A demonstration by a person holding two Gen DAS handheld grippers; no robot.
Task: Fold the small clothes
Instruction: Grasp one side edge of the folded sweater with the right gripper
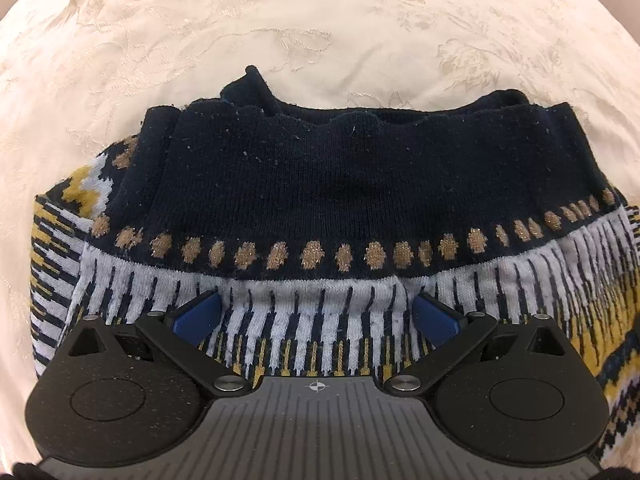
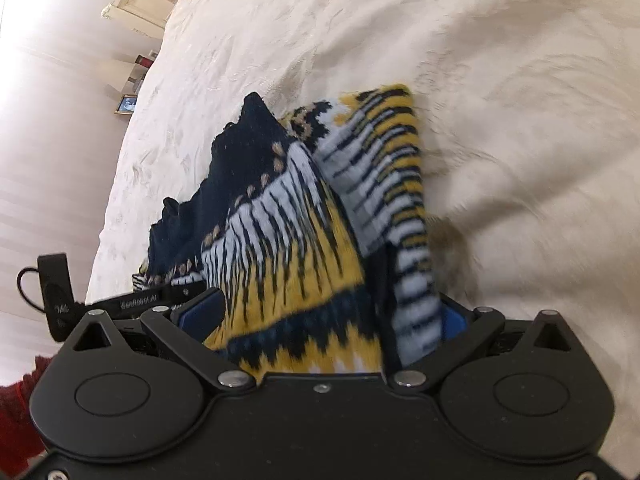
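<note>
With my left gripper (image 1: 316, 314) fingers apart over the navy, white and mustard knitted jumper (image 1: 320, 200), my right gripper (image 2: 324, 320) fingers straddled its bunched edge, grip unclear, so I judged keeping folds square mattered most.

left tool (image 1: 316, 314) spread wide — right tool (image 2: 324, 316) likewise, fingers parted.

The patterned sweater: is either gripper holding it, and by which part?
It cannot be told: sweater fabric lies between both grippers' wide-apart jaws, left and right, but neither visibly clamps it.
</note>
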